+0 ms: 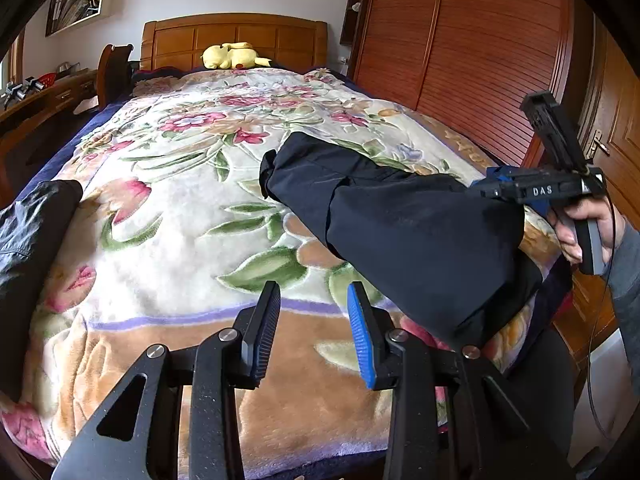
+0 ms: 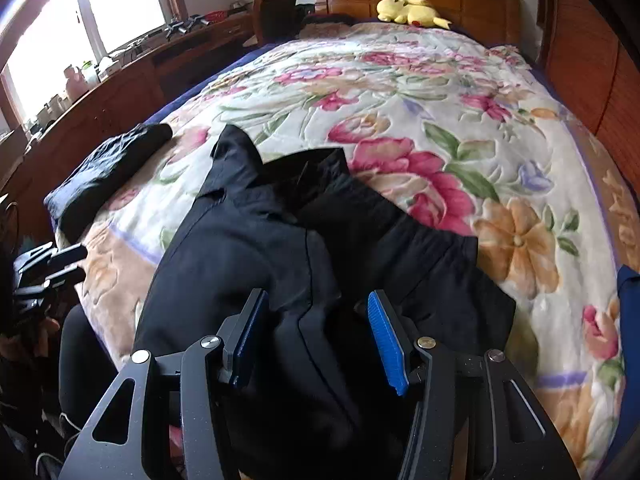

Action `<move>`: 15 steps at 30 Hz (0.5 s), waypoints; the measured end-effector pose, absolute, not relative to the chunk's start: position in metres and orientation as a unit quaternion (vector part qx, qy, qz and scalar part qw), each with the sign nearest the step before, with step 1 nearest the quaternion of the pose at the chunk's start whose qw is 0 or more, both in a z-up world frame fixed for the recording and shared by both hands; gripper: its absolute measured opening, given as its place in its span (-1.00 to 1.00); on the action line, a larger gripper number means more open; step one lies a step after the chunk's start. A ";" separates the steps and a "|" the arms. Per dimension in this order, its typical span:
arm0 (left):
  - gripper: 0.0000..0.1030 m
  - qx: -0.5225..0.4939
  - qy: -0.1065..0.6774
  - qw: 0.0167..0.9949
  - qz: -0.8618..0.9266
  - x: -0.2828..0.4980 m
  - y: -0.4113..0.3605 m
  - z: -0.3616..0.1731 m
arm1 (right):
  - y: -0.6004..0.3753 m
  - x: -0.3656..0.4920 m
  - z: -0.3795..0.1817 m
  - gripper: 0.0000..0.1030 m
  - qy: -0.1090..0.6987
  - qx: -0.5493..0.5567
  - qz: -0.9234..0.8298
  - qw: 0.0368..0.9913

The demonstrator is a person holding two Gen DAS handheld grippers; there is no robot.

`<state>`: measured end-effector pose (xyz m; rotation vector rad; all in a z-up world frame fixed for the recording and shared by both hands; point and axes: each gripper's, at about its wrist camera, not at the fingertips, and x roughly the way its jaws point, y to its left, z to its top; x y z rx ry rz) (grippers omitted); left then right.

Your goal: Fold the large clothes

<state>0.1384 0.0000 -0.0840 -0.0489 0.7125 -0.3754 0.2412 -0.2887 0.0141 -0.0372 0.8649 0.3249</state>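
Leftmost, a folded dark garment (image 2: 104, 168) is laid at the edge of the floral blanket (image 1: 192, 184), partly cut off in the left wrist view. The left gripper (image 1: 314, 330) is held open over bare blanket, empty. Further right, the black jacket (image 2: 304, 240) is spread near the bed's foot; its lower part is hidden behind the right gripper (image 2: 320, 340), whose jaws are parted above the cloth.

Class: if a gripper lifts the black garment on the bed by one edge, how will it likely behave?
The black garment probably droops: it already lies in soft folds. Its smooth, faintly shiny cloth may slip between the fingers. Being long, it would likely drag on the blanket.
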 end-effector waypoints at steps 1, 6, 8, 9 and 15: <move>-0.30 -0.024 0.346 0.920 -0.183 0.138 0.000 -0.084 | -0.287 0.238 0.015 0.04 0.418 -0.015 0.161 0.894; -0.30 -0.022 0.347 0.920 -0.184 0.138 -0.003 -0.084 | -0.277 0.223 0.019 -0.26 0.395 -0.042 0.175 0.901; -0.30 -0.021 0.346 0.920 -0.185 0.138 -0.004 -0.084 | -0.272 0.217 0.021 -0.50 0.383 -0.055 0.175 0.905; -0.30 -0.021 0.346 0.920 -0.185 0.138 -0.004 -0.084 | -0.271 0.213 0.021 -0.69 0.377 -0.058 0.176 0.908; -0.30 -0.016 0.345 0.919 -0.191 0.138 -0.010 -0.083 | -0.266 0.190 0.036 -0.90 0.316 -0.066 0.184 0.928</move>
